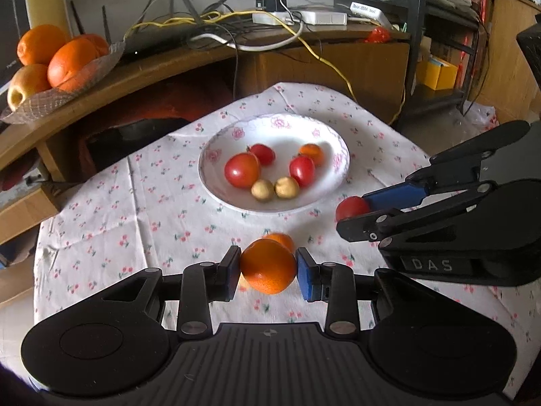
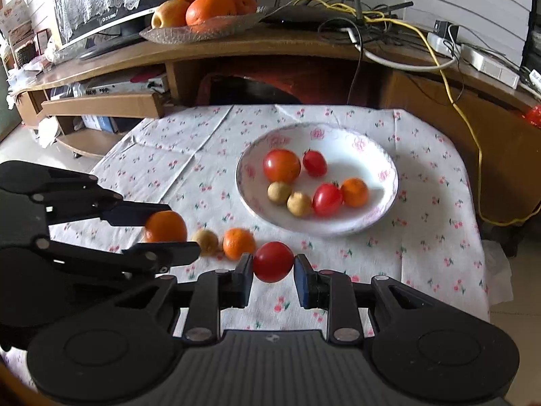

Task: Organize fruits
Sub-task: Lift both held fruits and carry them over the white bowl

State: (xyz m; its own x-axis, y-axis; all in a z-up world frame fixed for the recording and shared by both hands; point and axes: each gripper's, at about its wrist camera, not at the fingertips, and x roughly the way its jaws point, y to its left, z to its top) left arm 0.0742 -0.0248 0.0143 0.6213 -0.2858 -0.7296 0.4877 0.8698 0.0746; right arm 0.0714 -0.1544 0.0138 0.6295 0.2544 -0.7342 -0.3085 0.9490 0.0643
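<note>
Left wrist view: left gripper (image 1: 268, 268) jaws pinch an orange (image 1: 268, 266) just short of the plate (image 1: 333, 187), right gripper (image 2: 273, 268) clamps a tomato (image 2: 273, 261) beside it, plate dead ahead of both, right looks nearer.

You are working in a lived-in home, likely a living room. A floral tablecloth (image 2: 189, 155) covers the small table, with a flower-rimmed plate (image 2: 382, 216) on it. Behind runs a curved wooden TV stand (image 2: 257, 50) carrying a screen (image 2: 111, 17) draped in lace, a glass fruit dish (image 2: 203, 32), a router (image 2: 304, 17) and tangled cables (image 2: 389, 30).
</note>
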